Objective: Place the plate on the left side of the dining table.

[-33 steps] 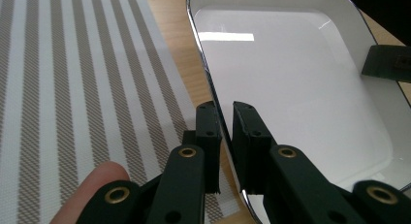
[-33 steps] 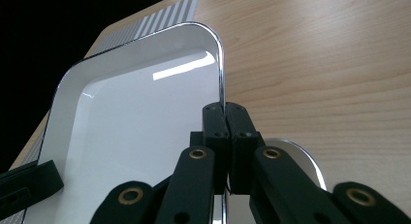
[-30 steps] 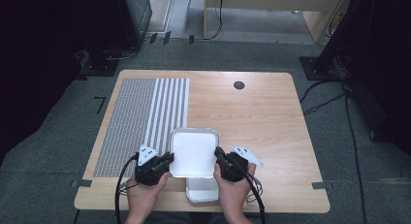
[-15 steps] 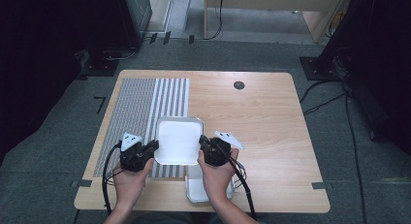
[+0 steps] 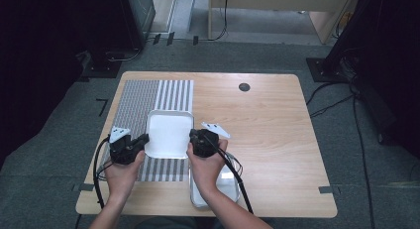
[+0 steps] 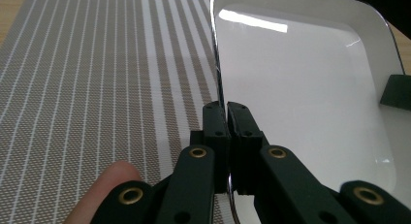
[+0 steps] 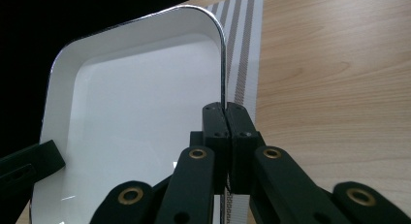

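A: While both grippers pinch it, the white tray (image 5: 169,133) hangs over the striped placemat (image 5: 148,97) at the near-left of the wooden table (image 5: 277,125) in the high view. Left gripper (image 5: 140,141) clamps its left rim, right gripper (image 5: 193,140) its right rim.

B: Change against a second ago?

A: Tray has travelled away from the near edge, toward the far left. It was directly over the second tray (image 5: 218,187), which now lies uncovered at the near edge under the right forearm. Judgement: top tray is unstacked and the carry to the mat is under way.

B: Left gripper view?

A: Jaws clenched on the thin rim of the tray (image 6: 310,88), nothing visible between pad and rim. Placemat (image 6: 97,78) stripes run away to the left below. Other gripper's jaw tip shows at the tray's far side. A fingertip shows at the bottom left.

B: Right gripper view?

A: Same story: jaws closed on the opposite rim of the tray (image 7: 140,117). Bare wood (image 7: 339,78) lies to the right, a strip of placemat (image 7: 242,54) just beyond the rim.

B: Touching the mat?

A: Cannot tell; no view shows the underside. Likely next: lower level, then release both sides.
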`<action>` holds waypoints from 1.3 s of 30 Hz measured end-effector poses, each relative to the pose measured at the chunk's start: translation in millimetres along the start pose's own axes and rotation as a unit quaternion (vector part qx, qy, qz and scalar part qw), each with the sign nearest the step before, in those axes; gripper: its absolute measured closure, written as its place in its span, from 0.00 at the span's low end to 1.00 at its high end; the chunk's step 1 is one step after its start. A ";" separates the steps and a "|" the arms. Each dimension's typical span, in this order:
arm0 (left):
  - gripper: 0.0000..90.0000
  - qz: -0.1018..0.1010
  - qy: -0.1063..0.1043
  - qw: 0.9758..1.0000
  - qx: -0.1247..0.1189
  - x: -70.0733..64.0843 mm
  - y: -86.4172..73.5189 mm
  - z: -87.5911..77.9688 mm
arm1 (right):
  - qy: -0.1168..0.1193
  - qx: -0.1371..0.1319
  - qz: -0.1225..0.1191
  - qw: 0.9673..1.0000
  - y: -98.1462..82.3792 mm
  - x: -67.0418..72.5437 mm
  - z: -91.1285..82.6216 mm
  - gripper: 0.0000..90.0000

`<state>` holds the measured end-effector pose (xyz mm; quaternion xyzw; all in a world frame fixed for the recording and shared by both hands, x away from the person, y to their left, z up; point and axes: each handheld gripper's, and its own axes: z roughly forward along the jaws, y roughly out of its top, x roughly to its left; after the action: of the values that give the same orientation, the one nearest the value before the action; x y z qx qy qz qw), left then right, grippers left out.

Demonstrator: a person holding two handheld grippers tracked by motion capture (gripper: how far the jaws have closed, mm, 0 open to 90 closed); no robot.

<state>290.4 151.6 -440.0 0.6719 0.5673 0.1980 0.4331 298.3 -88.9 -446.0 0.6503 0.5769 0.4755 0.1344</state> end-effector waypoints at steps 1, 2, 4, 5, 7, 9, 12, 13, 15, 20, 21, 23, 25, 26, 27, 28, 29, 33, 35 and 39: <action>0.98 -0.001 0.001 1.000 0.001 1.3 0.4 0.1 | 0.000 0.000 0.000 1.000 0.0 0.0 0.0 1.00; 0.98 -0.002 0.004 1.000 0.000 4.5 1.5 1.0 | 0.000 0.001 -0.001 1.000 0.2 1.2 1.3 1.00; 0.99 -0.003 0.008 1.000 0.001 9.6 3.8 1.8 | 0.000 0.003 -0.004 1.000 1.3 6.0 7.7 1.00; 0.99 -0.004 0.010 1.000 0.001 12.2 5.1 2.3 | 0.001 0.003 -0.005 1.000 1.9 7.7 10.4 1.00; 0.99 -0.007 0.013 1.000 0.000 17.8 7.6 3.2 | 0.002 0.005 -0.005 1.000 3.1 11.5 15.8 1.00; 0.99 -0.009 0.016 1.000 0.000 22.2 9.4 4.5 | 0.001 0.006 -0.008 1.000 4.5 15.5 21.0 1.00; 0.99 -0.015 0.021 1.000 -0.001 30.7 12.2 7.9 | 0.000 0.008 -0.010 1.000 7.3 23.3 29.7 1.00; 0.99 -0.017 0.023 1.000 -0.001 32.4 12.9 8.8 | 0.000 0.010 -0.013 1.000 8.4 25.8 33.8 1.00; 0.99 -0.017 0.027 0.999 -0.001 37.0 14.7 11.4 | 0.000 0.011 -0.013 1.000 9.0 27.1 36.7 1.00; 0.99 -0.016 0.039 0.999 0.000 46.9 19.2 20.2 | -0.002 0.022 -0.009 1.000 9.8 31.3 53.3 1.00; 0.99 -0.016 0.042 0.999 0.002 49.1 19.8 22.3 | -0.003 0.021 -0.013 1.000 9.9 32.0 57.2 1.00; 0.99 -0.017 0.047 0.999 0.006 53.1 20.9 26.5 | -0.007 0.025 -0.015 1.000 10.0 33.6 64.8 1.00; 1.00 -0.021 0.052 0.998 0.008 57.2 21.8 30.2 | -0.010 0.036 -0.005 0.999 9.5 35.2 76.3 1.00; 1.00 -0.021 0.054 0.998 0.011 59.0 22.2 31.5 | -0.010 0.036 -0.005 0.999 9.5 35.2 76.3 1.00; 1.00 -0.023 0.057 0.998 0.013 62.1 22.6 33.8 | -0.010 0.038 -0.005 0.999 9.4 35.3 79.6 1.00; 1.00 -0.026 0.059 0.998 0.015 64.6 22.7 35.5 | -0.011 0.044 -0.002 0.999 9.2 36.2 84.6 1.00; 1.00 -0.028 0.062 0.998 0.017 67.1 22.6 37.2 | -0.012 0.048 -0.002 0.999 9.1 37.3 88.5 1.00; 1.00 -0.036 0.073 0.996 0.027 78.9 22.5 44.4 | -0.016 0.057 -0.005 0.998 8.6 42.7 102.5 1.00; 0.99 -0.036 0.078 0.996 0.034 83.2 23.4 48.5 | -0.017 0.062 -0.008 0.998 7.6 45.0 111.5 1.00; 1.00 -0.034 0.089 0.994 0.049 91.5 26.1 58.5 | -0.027 0.075 0.003 0.997 4.3 47.1 127.8 0.99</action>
<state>375.5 216.6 -471.5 0.6525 0.6350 0.2141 0.3539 394.3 -1.0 -486.4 0.6727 0.6051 0.4140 0.0996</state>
